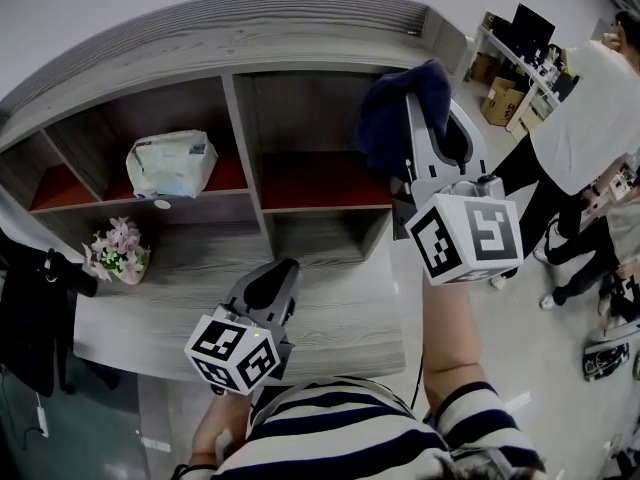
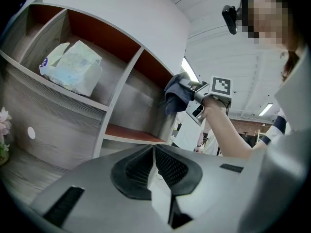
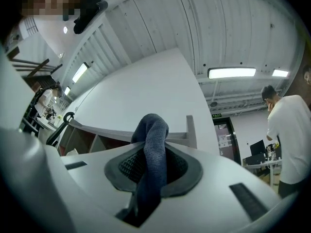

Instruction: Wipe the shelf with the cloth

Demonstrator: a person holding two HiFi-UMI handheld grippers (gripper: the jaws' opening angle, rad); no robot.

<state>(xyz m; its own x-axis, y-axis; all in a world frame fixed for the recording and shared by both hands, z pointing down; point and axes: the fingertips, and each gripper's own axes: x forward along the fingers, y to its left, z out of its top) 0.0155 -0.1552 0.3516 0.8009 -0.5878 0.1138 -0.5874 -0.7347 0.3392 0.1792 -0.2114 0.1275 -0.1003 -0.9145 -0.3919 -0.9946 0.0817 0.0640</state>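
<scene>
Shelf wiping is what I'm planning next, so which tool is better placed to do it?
Right. The right tool is shut on the cloth, raised at the shelf's right compartment; the left tool is shut, empty, lower down.

Soft, even indoor light fills all three views, and no hard shadows fall. In the right gripper view a long ceiling lamp (image 3: 232, 72) glows at the far right, slightly blown out, and a second strip light (image 3: 79, 73) shines at the left. In the head view the compartments of the shelf (image 1: 300, 88) darken toward their backs. Wide-angle lenses bend straight edges and blacken every corner. The cloth (image 3: 151, 164), close to the lens, looks slightly soft.
</scene>
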